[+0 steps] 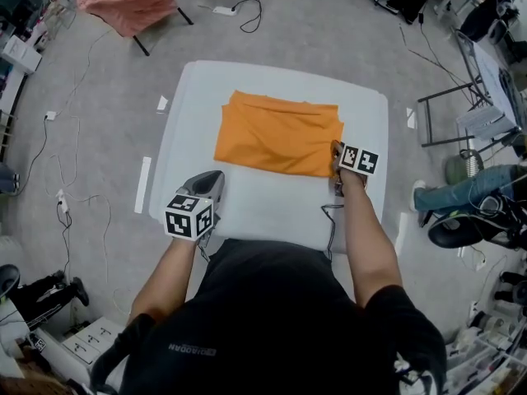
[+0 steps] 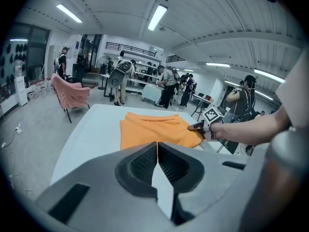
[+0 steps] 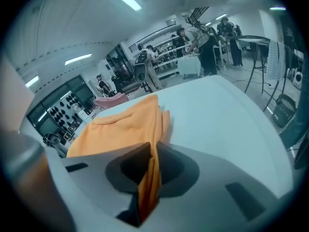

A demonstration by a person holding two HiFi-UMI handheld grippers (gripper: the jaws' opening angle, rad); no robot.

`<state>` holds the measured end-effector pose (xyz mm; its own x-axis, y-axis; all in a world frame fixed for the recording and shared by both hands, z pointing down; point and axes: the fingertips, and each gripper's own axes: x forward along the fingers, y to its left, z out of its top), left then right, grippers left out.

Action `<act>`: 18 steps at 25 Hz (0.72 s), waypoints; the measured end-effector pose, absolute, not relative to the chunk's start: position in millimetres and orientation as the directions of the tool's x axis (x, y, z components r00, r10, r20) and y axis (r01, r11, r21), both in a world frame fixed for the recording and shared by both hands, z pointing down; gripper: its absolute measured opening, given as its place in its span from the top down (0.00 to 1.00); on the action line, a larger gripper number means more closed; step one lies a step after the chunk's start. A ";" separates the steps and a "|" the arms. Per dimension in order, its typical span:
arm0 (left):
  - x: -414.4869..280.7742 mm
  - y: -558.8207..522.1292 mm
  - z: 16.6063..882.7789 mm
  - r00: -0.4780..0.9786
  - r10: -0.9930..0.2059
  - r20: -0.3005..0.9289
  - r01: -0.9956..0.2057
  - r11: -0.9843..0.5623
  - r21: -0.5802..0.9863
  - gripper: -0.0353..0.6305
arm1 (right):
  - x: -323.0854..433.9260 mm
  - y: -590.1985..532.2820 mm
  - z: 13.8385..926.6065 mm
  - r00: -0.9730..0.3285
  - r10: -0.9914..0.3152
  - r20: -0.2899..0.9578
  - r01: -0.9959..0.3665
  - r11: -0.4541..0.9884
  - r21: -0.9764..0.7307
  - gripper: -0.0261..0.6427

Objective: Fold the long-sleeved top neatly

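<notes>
Orange long-sleeved top (image 1: pixel 278 134): your right gripper (image 1: pixel 337 161) is clamping its near-right corner, seemingly every layer; left gripper (image 1: pixel 211 179) is idling closed, empty, off its near-left corner. Be carrying edges aligned.

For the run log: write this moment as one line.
left tongs: shut, empty, clear of orange top | right tongs: shut on its near right corner

— How do our grippers stand?
— Our left gripper (image 1: pixel 211 179) hangs tilted downward with its jaws closed together, nothing between them. Our right gripper (image 1: pixel 337 153) points down, clamped on the right edge of the orange top (image 1: pixel 276 134).
— And our arms?
— Both forearms (image 1: pixel 366 237) reach forward, the right stretched farther than the left.
</notes>
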<state>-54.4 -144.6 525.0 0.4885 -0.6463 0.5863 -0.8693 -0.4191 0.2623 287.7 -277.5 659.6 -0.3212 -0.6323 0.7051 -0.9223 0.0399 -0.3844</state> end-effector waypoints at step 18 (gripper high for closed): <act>-70.9 -157.1 517.3 0.560 -0.617 0.553 -0.821 -0.502 0.272 0.93 | 344.7 -276.2 581.1 -0.122 -0.674 0.729 -0.986 0.000 -0.166 0.89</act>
